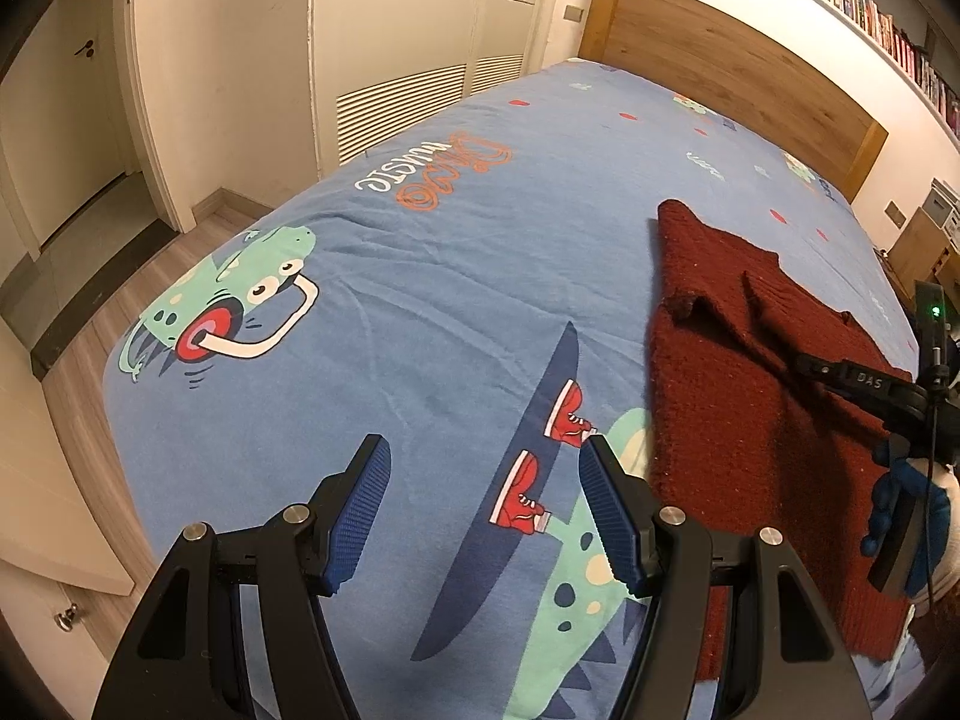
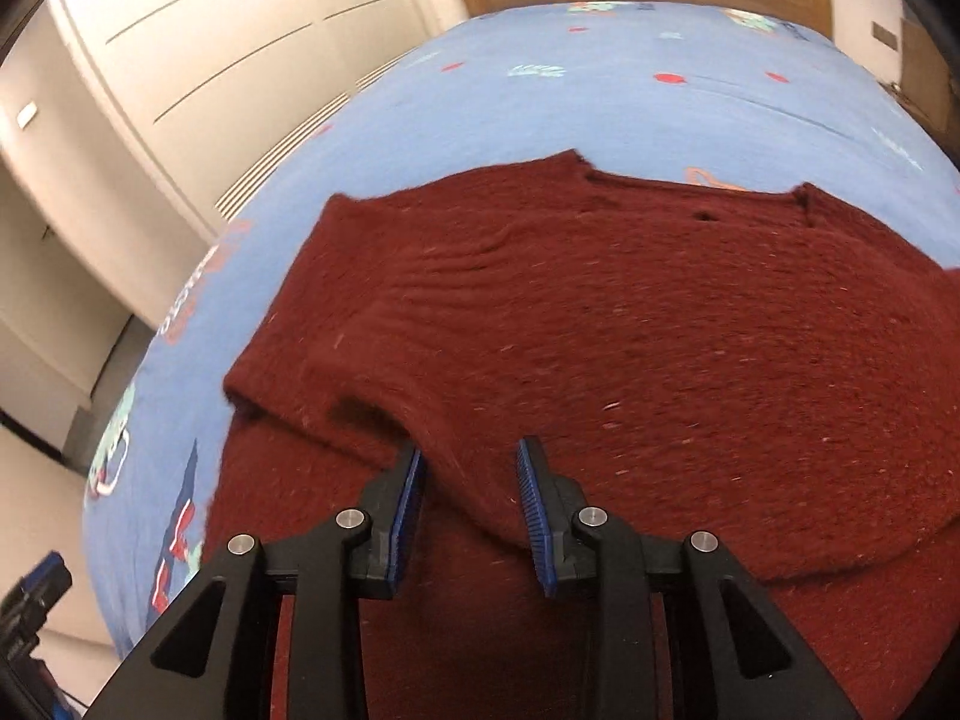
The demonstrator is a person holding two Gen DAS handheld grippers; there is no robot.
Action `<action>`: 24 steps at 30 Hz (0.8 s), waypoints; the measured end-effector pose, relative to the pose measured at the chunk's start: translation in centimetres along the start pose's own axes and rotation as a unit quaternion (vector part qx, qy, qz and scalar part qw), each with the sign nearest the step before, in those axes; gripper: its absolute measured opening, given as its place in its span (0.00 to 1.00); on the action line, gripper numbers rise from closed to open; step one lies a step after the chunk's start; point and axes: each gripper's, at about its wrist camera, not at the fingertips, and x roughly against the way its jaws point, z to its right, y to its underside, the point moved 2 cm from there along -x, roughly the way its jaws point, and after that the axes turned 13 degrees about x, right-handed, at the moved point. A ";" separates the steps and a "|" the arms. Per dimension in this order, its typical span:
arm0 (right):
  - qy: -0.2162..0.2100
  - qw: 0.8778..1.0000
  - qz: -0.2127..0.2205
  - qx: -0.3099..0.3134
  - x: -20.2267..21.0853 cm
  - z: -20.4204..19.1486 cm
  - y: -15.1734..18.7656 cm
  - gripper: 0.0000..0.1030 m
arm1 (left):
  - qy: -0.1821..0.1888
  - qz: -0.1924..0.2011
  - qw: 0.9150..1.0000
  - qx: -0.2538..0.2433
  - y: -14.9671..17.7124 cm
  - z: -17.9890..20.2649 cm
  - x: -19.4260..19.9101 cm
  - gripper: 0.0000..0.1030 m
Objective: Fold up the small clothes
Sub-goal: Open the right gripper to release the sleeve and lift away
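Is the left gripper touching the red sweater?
Apart. In the left wrist view, the left gripper is open over the blue sheet, and a strip of sheet shows between its fingers and the sweater.

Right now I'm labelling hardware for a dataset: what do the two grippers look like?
Both the left gripper and right gripper have black angular linkages, silver pivot bolts and ribbed blue finger pads. The right one carries white "DAS" lettering, a thin black cable and a green light.

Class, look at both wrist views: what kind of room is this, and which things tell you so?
Most likely a bedroom: a bed with a dinosaur-print blue sheet, a wooden headboard, and white wardrobe doors alongside.
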 end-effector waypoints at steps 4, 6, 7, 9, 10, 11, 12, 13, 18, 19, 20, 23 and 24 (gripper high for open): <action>-0.001 1.000 -0.004 0.018 -0.4 -2.1 -0.3 0.36 | 0.002 0.002 1.000 0.000 -0.2 0.1 0.2 0.58; -0.011 1.000 -0.003 0.019 -0.4 -2.2 -0.9 0.36 | 0.005 0.003 1.000 0.003 -0.3 0.0 0.2 0.58; -0.020 1.000 -0.004 0.021 -0.4 -2.5 -1.2 0.36 | 0.005 0.004 1.000 0.004 -0.3 0.1 0.3 0.58; -0.032 0.999 0.003 0.038 0.1 -3.3 -1.7 0.36 | 0.007 0.004 1.000 0.005 -0.3 0.2 0.3 0.58; -0.032 0.998 0.007 0.044 0.5 -3.4 -1.8 0.36 | 0.008 0.004 1.000 0.004 -0.3 0.3 0.2 0.58; -0.030 0.998 0.014 0.047 1.0 -3.3 -2.0 0.36 | 0.010 0.004 1.000 0.004 -0.2 0.4 0.2 0.58; -0.026 0.998 0.022 0.046 1.5 -2.9 -2.2 0.36 | 0.011 0.003 1.000 0.003 -0.2 0.5 0.1 0.58; -0.021 0.998 0.027 0.044 2.0 -2.5 -2.2 0.36 | 0.013 0.002 1.000 0.002 -0.1 0.7 0.1 0.58; 0.045 0.998 0.026 0.035 2.6 1.1 -2.6 0.37 | 0.015 0.000 1.000 -0.003 0.1 0.9 -0.1 0.58; 0.062 0.997 0.021 0.033 2.2 1.9 -2.7 0.37 | 0.015 0.000 1.000 -0.002 0.1 0.9 -0.1 0.58; 0.077 0.997 0.016 0.029 1.8 2.6 -2.6 0.37 | 0.014 0.000 1.000 -0.001 0.1 0.9 -0.1 0.58; 0.092 0.996 -0.011 0.015 0.0 4.2 -2.3 0.37 | 0.012 0.000 1.000 0.003 -0.1 0.8 -0.3 0.58; 0.089 0.996 -0.022 0.016 -0.8 4.1 -1.9 0.39 | 0.013 0.000 1.000 0.004 -0.1 0.8 -0.3 0.58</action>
